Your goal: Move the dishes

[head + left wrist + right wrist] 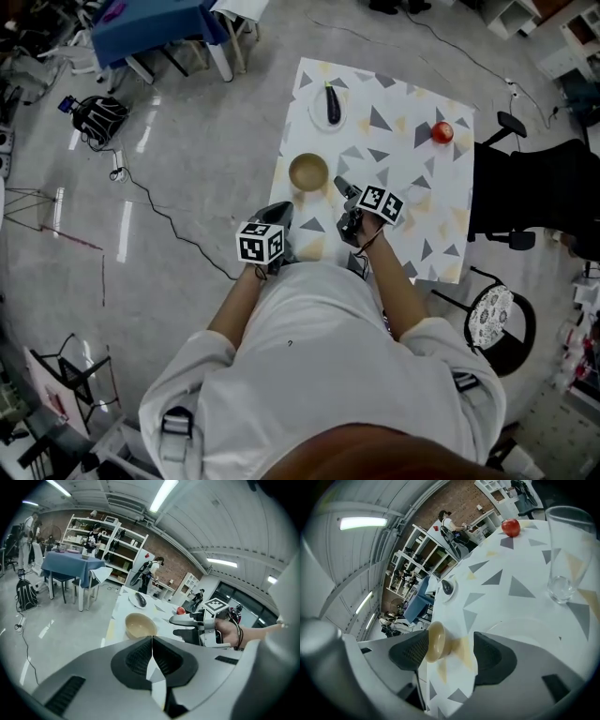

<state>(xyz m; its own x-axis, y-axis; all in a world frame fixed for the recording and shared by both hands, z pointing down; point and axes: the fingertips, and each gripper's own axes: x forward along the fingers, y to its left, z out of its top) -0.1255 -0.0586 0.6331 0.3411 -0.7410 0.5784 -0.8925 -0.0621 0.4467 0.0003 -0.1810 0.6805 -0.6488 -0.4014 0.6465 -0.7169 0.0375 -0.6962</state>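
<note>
A tan bowl [308,172] stands empty near the left edge of the white, triangle-patterned table [412,244]. My right gripper [343,189] is open just to the bowl's right and does not touch it. Its own view shows the bowl [436,641] on its side beyond the left pad, with nothing between the pads of the right gripper [450,653]. My left gripper [277,216] hangs off the table's near-left corner. Its pads meet, empty, in the left gripper view [152,656], and the bowl [139,625] lies ahead. A white plate [328,105] holding an eggplant sits at the far side.
A red tomato [442,132] lies at the table's far right. A clear glass [567,550] stands on the table to the right of my right gripper. A black office chair [534,192] and a stool [492,319] are beside the table's right edge. A cable crosses the floor on the left.
</note>
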